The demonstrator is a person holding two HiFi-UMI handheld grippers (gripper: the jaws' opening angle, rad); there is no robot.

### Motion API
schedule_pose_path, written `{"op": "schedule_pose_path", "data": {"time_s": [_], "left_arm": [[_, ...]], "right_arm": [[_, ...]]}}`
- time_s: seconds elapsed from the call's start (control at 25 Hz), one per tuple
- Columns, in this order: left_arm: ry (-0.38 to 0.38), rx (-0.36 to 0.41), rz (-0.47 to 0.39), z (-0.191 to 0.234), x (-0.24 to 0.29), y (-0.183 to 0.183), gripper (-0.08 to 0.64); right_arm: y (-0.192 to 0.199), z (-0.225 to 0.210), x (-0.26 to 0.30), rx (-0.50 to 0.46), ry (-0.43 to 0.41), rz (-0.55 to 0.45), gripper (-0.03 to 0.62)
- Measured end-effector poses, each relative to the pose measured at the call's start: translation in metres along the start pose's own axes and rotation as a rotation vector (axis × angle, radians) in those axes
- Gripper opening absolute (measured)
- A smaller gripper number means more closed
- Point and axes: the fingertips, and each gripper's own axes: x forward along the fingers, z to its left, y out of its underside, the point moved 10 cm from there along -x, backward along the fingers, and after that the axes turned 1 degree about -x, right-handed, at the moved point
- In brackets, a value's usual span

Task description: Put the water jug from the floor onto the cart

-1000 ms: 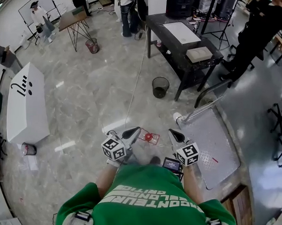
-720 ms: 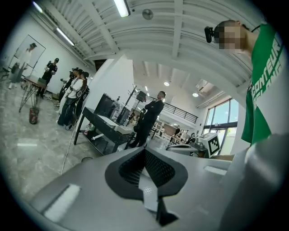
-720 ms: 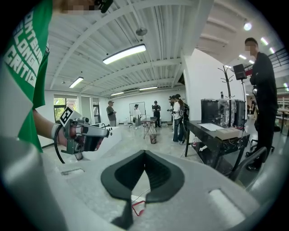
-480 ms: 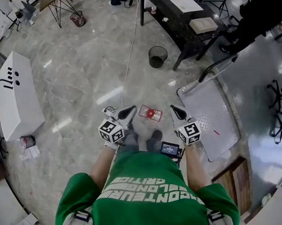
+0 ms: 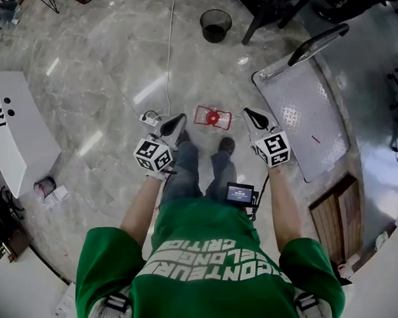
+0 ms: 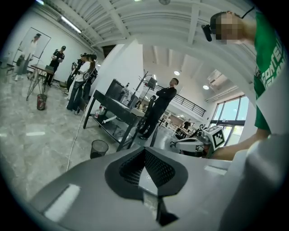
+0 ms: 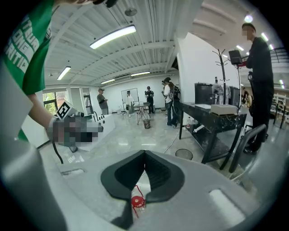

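Red-capped water jug clear, outline faint against floor

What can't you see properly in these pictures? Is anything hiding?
- Water jug: the head view looks straight down on its red cap, so how full the jug is can't be told.
- Right gripper view: the right gripper covers the jug with its own body, and only the cap peeks out below the shut fingers.
- Left gripper view: the left gripper blocks everything below it, and no jug shows.
- Cart: in the head view, its wheels are hidden under its deck.
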Motion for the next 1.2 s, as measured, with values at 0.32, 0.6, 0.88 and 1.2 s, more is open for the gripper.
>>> {"op": "schedule_pose_path", "data": {"time_s": [0.32,0.6,0.88,1.2], "left_arm": [[0.014,-0.026,0.071,0.034,0.035,0.05,0.017],[0.026,-0.052,0.113,0.053,0.053,0.102,0.017],[0.036,-0.056,0.147,0.075,0.065,0.134,0.017],[0.057,-0.087,0.213,0.097,0.087,0.161,0.017]], "right_arm": [[0.072,-0.005,0.036,0.071,0.003,0.084,-0.006],[0.135,0.001,0.069,0.123,0.009,0.138,-0.006],[0.173,0.006,0.098,0.181,0.05,0.163,-0.006],[0.208,0.013,0.116,0.229,0.079,0.228,0.023]]}}
